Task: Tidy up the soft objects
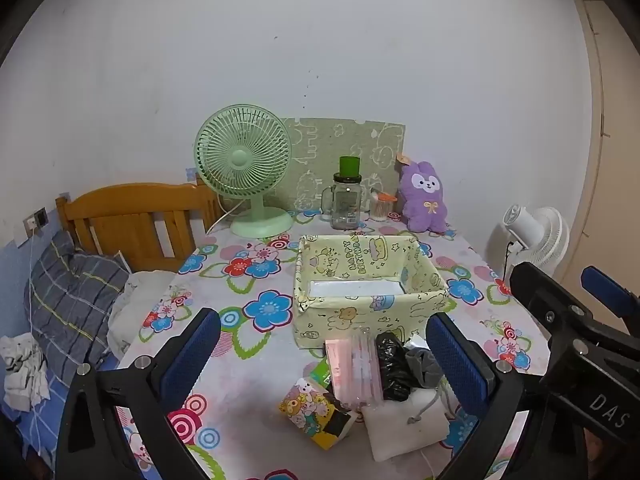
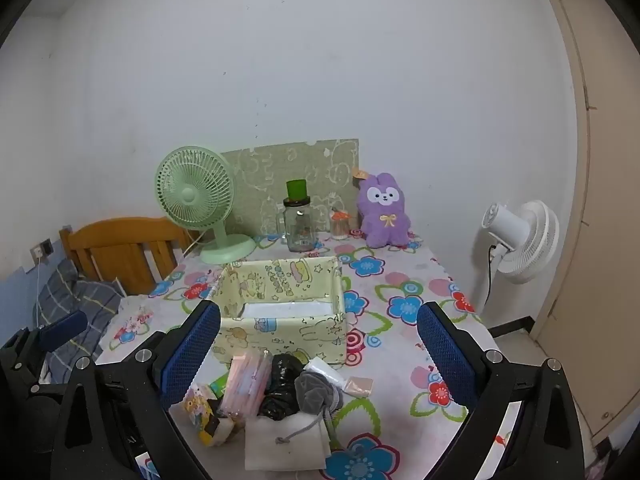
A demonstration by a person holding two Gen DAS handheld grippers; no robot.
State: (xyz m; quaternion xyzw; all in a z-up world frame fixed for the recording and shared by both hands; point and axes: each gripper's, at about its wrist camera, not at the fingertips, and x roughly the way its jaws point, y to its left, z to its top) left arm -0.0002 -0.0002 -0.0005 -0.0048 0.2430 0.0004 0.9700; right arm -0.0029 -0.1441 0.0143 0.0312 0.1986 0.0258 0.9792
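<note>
The soft things I have to sort lie in a loose heap on the near end of the bench (image 1: 248, 412), just in front of the yellow cartoon-print box (image 1: 362, 280), which is open on top and, I'd guess, where they belong. In the heap I can make out a pink plastic-wrapped pack (image 1: 354, 368), a crumpled black plastic bag (image 1: 392, 364), a grey drawstring pouch (image 2: 316, 394) and a white cloth pouch (image 1: 404, 424) with a grey cord, plus a small cartoon-print packet (image 1: 310, 408) at the left edge.

All of these look light and limp to me. The black bag and the pink pack's wrapping will likely be slippery and crush under the fingers, so I'd pinch them across the bulk rather than at an edge. The white pouch should fold when lifted; taking a bunched middle or the cord end seems safest. The pieces overlap and touch, so pulling one may drag its neighbours.

My left gripper (image 1: 324, 356) hangs above the heap with its fingers spread wide and nothing between them. My right gripper (image 2: 318, 354) is just the same, empty and tilted down towards the pile.

Beyond the box stand a green fan (image 1: 244, 168), a glass jar (image 1: 346, 204) and a purple plush rabbit (image 1: 426, 196) against the wall.
</note>
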